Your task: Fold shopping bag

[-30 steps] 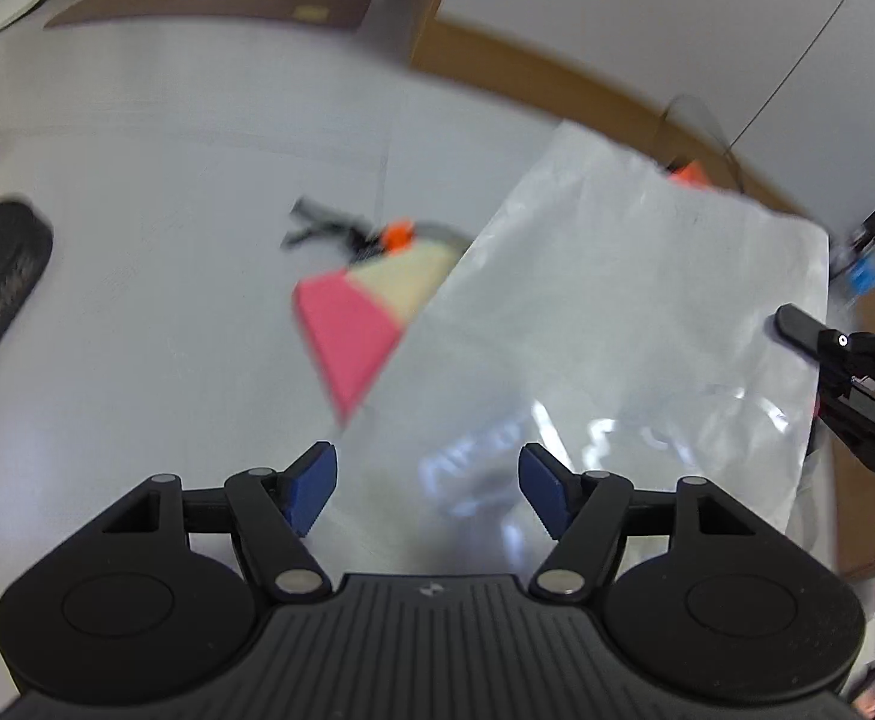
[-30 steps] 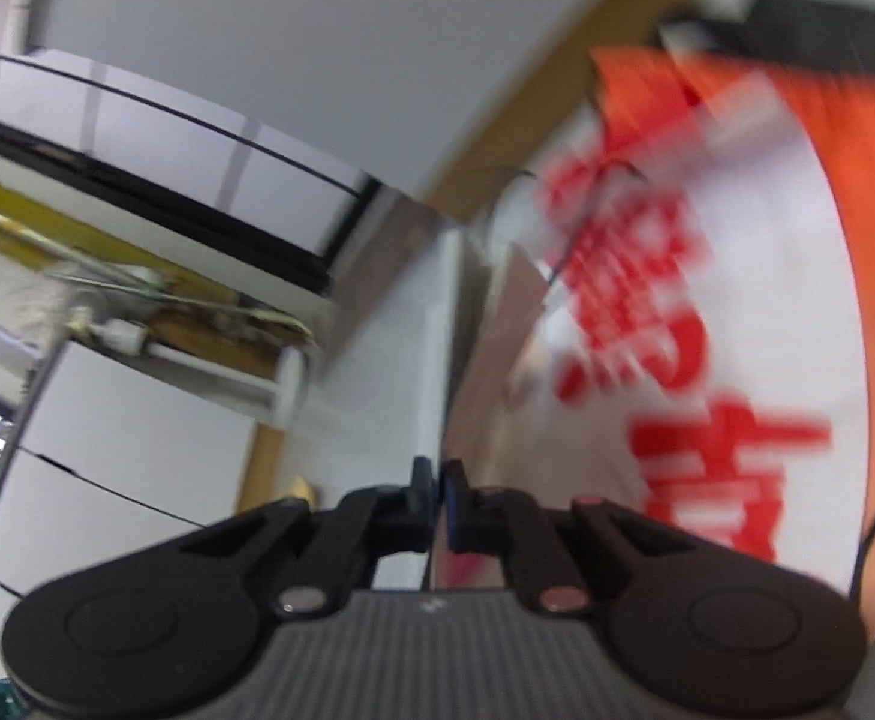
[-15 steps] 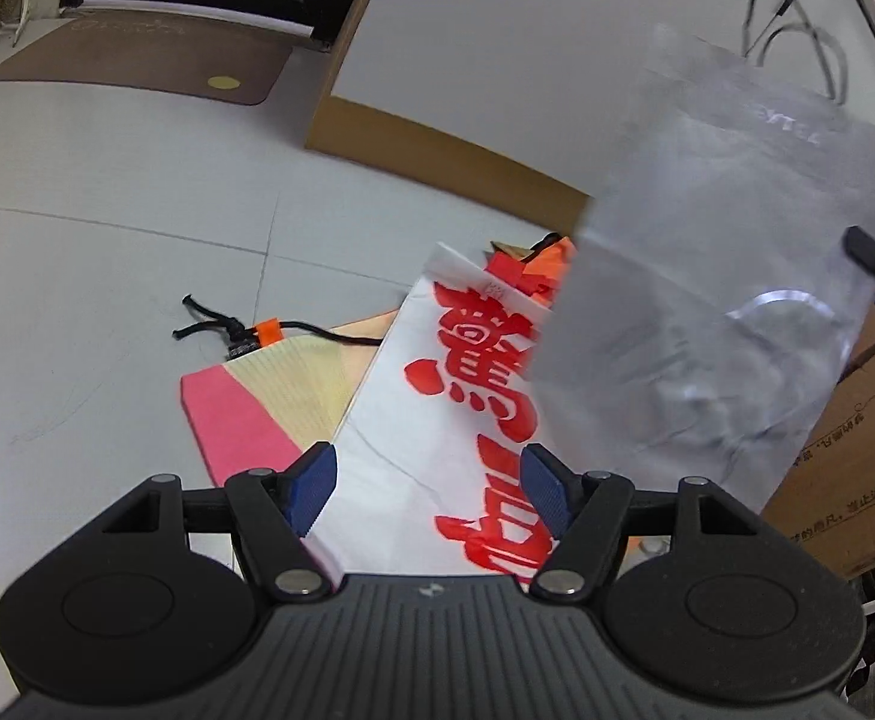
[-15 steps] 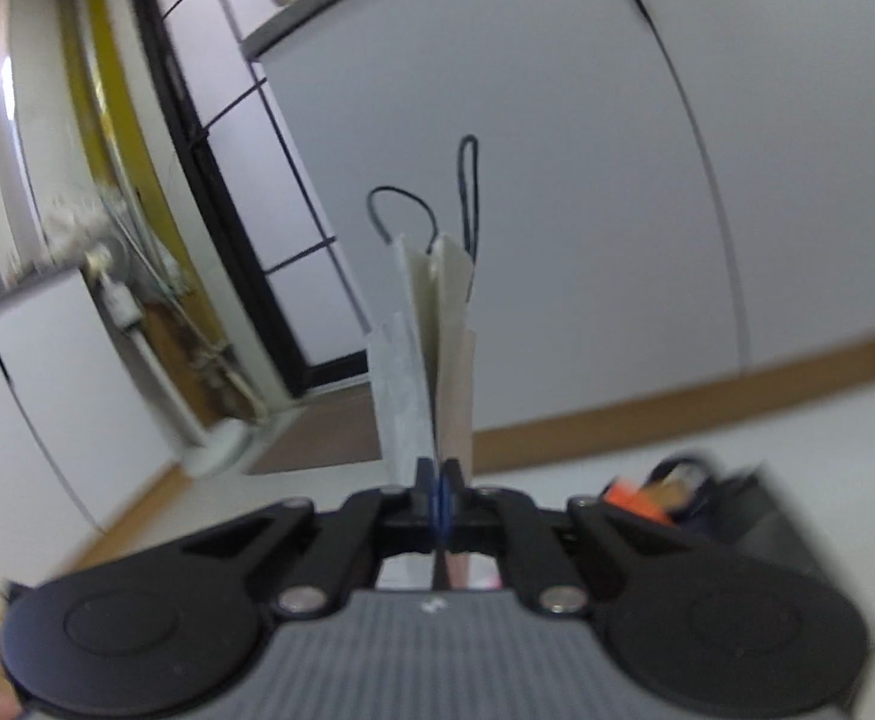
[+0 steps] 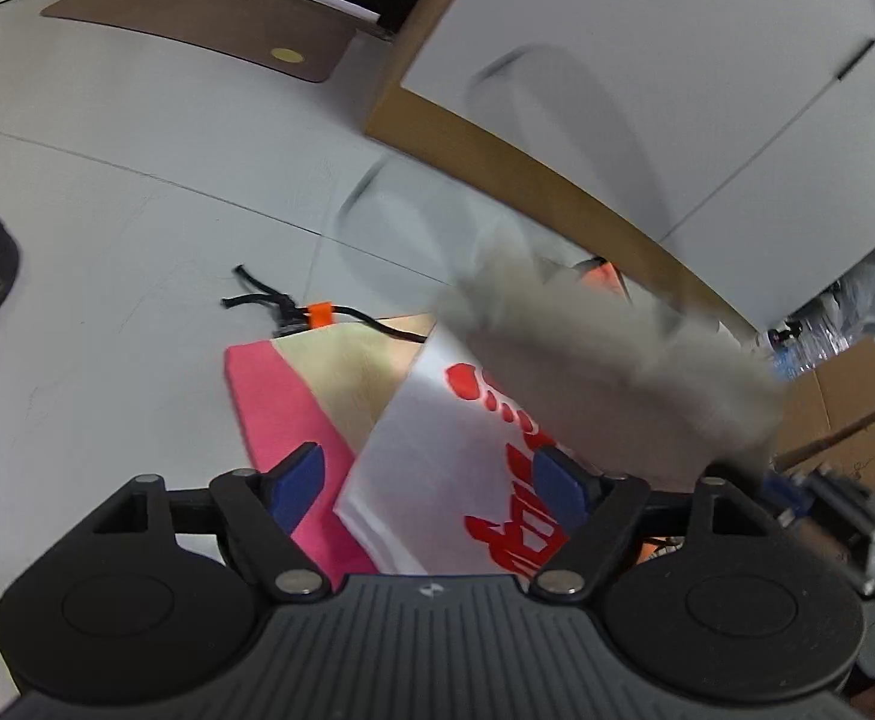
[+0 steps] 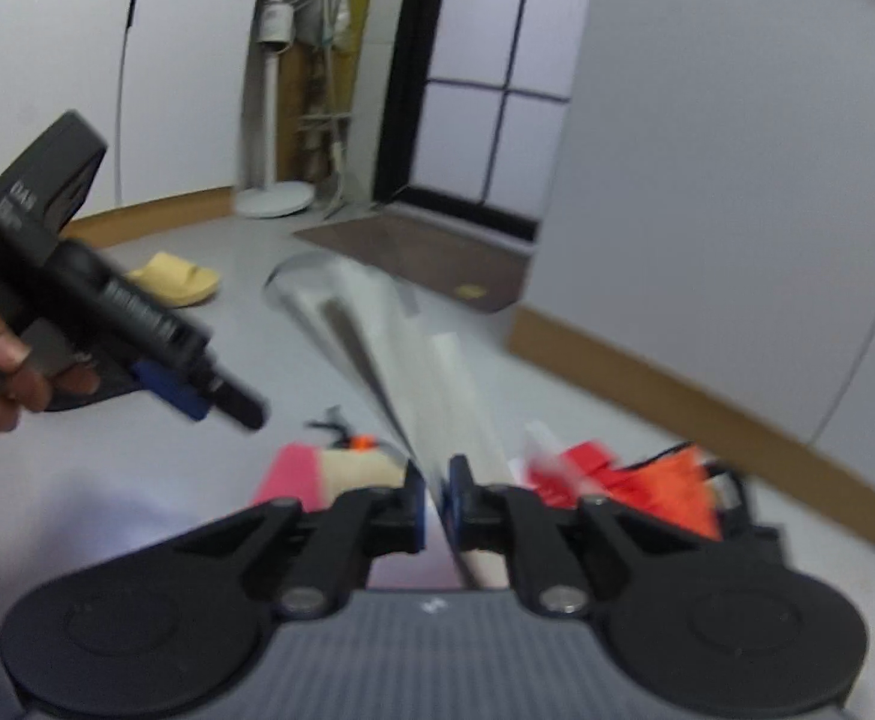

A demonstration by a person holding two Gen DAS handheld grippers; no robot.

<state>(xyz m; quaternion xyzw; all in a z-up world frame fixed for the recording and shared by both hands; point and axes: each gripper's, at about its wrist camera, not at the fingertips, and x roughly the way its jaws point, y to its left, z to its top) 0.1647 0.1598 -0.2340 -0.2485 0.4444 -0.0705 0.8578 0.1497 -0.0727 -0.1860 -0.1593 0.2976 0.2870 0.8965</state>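
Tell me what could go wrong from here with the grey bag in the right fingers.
1. The right gripper is opening with the grey bag between its fingers, so the bag may drop unaimed.
2. It could land crooked on the white bag with red print.
3. The left gripper holds nothing and cannot steady it.

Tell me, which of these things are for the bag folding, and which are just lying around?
For the job:
- grey shopping bag, between the opening right claw
- left claw, empty, opening

Lying about:
- white bag with red print
- pink and cream bag
- yellow slipper
- doormat
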